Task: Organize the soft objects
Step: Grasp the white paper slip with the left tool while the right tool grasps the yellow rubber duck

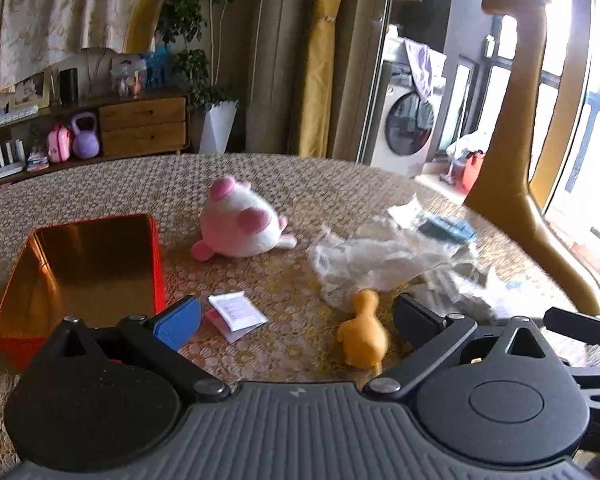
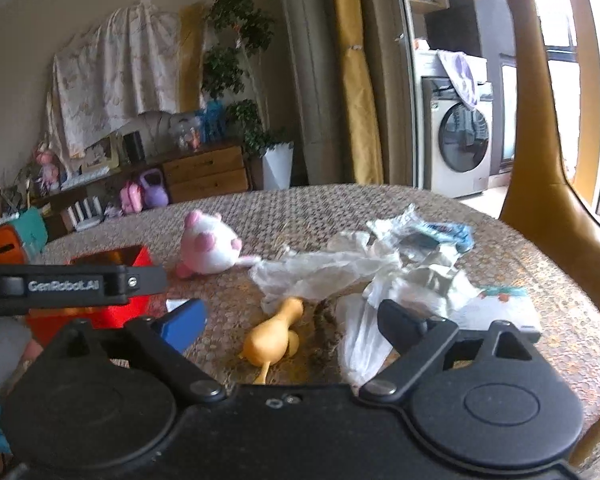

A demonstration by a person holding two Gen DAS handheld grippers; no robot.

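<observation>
Both wrist views low, close, sharing the table (image 1: 284, 184), duck (image 2: 274, 340)

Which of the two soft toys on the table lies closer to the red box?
The pink-and-white plush. It lies just past the far corner of the red box, while the small yellow duck sits farther off, beside the crumpled plastic.
</observation>
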